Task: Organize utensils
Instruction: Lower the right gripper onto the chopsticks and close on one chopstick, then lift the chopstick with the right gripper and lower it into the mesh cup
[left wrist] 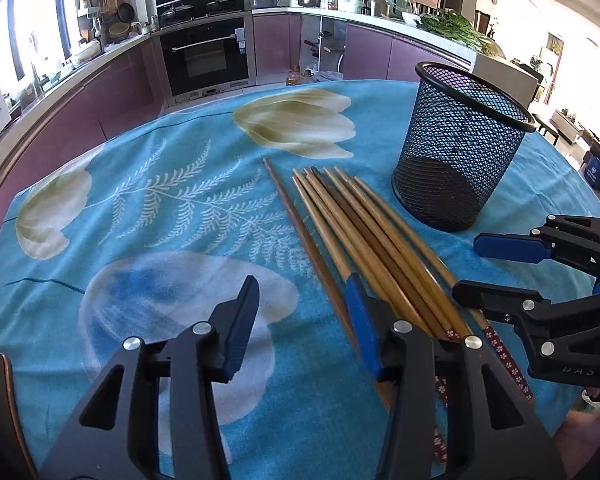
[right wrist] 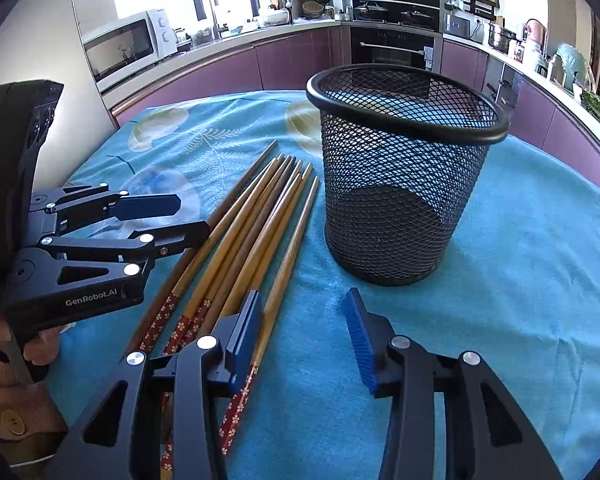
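Wooden chopsticks [left wrist: 364, 232] lie bundled on the blue cloth [left wrist: 172, 208] — mesh cup [left wrist: 460, 148] upright beside them.

the bundle of chopsticks [left wrist: 364, 236] lies just beside the upright mesh basket [right wrist: 404, 176], leaving only a narrow strip of blue cloth [left wrist: 172, 216] between them, while wide bare cloth opens past the lone chopstick [left wrist: 296, 220] and behind the basket, whose mouth stands unblocked.
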`<action>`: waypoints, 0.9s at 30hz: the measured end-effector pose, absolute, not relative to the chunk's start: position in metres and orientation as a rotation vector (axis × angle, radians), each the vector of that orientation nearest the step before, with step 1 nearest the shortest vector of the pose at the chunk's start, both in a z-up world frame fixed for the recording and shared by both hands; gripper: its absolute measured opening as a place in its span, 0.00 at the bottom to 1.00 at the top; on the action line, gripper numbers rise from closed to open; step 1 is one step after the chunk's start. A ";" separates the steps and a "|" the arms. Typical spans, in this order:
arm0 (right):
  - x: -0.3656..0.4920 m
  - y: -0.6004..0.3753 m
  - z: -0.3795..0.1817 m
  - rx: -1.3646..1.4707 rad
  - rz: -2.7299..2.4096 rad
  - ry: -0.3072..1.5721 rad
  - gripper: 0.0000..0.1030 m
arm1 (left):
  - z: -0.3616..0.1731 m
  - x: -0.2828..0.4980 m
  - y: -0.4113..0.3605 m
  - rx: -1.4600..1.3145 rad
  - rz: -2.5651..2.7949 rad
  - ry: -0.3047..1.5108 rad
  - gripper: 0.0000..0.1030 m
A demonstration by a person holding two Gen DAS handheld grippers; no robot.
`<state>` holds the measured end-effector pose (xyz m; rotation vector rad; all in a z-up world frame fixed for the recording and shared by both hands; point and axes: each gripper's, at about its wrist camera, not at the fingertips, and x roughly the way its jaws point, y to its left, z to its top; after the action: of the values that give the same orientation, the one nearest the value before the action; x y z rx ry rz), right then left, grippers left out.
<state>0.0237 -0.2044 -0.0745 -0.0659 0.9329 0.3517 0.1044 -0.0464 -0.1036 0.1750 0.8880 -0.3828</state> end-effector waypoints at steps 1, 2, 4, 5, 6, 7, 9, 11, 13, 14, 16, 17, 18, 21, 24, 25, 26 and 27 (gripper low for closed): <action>0.025 -0.202 -0.075 -0.080 0.344 0.935 0.39 | -0.105 0.108 -0.046 0.164 -0.397 0.902 0.43; 0.026 -0.199 -0.076 -0.098 0.337 0.933 0.39 | -0.106 0.110 -0.047 0.162 -0.401 0.907 0.42; 0.029 -0.194 -0.077 -0.122 0.327 0.929 0.39 | -0.106 0.114 -0.049 0.180 -0.395 0.904 0.41; 0.031 -0.192 -0.077 -0.121 0.325 0.930 0.38 | -0.106 0.115 -0.050 0.181 -0.394 0.904 0.40; 0.033 -0.191 -0.077 -0.121 0.323 0.930 0.38 | -0.106 0.119 -0.051 0.181 -0.394 0.907 0.39; 0.034 -0.192 -0.078 -0.121 0.320 0.928 0.36 | -0.106 0.122 -0.052 0.178 -0.396 0.910 0.38; 0.037 -0.189 -0.079 -0.119 0.319 0.924 0.34 | -0.105 0.127 -0.052 0.168 -0.393 0.915 0.34; 0.040 -0.188 -0.079 -0.109 0.314 0.927 0.28 | -0.105 0.132 -0.053 0.167 -0.392 0.916 0.28; 0.043 -0.188 -0.078 -0.092 0.321 0.933 0.21 | -0.105 0.134 -0.056 0.164 -0.376 0.910 0.24; 0.043 -0.189 -0.078 -0.079 0.326 0.935 0.16 | -0.104 0.134 -0.057 0.165 -0.370 0.906 0.19; 0.042 -0.191 -0.078 -0.050 0.334 0.938 0.07 | -0.104 0.133 -0.059 0.148 -0.372 0.906 0.13; 0.042 -0.193 -0.078 -0.035 0.335 0.939 0.06 | -0.104 0.132 -0.059 0.143 -0.366 0.904 0.13; 0.042 -0.194 -0.078 -0.024 0.336 0.940 0.06 | -0.104 0.131 -0.060 0.139 -0.360 0.902 0.12; 0.040 -0.201 -0.077 0.011 0.338 0.940 0.05 | -0.103 0.127 -0.058 0.114 -0.337 0.895 0.11; 0.035 -0.207 -0.073 0.036 0.352 0.930 0.05 | -0.104 0.121 -0.053 0.094 -0.331 0.894 0.09; 0.034 -0.208 -0.072 0.042 0.358 0.927 0.05 | -0.103 0.119 -0.051 0.088 -0.331 0.894 0.08; 0.032 -0.209 -0.070 0.046 0.364 0.920 0.05 | -0.103 0.118 -0.048 0.080 -0.332 0.894 0.08; 0.029 -0.211 -0.068 0.048 0.372 0.915 0.05 | -0.102 0.116 -0.046 0.076 -0.333 0.893 0.08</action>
<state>0.0293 -0.2108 -0.0682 0.0476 0.9147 0.3716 0.1159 -0.0460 -0.1016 0.0755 0.8932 -0.3332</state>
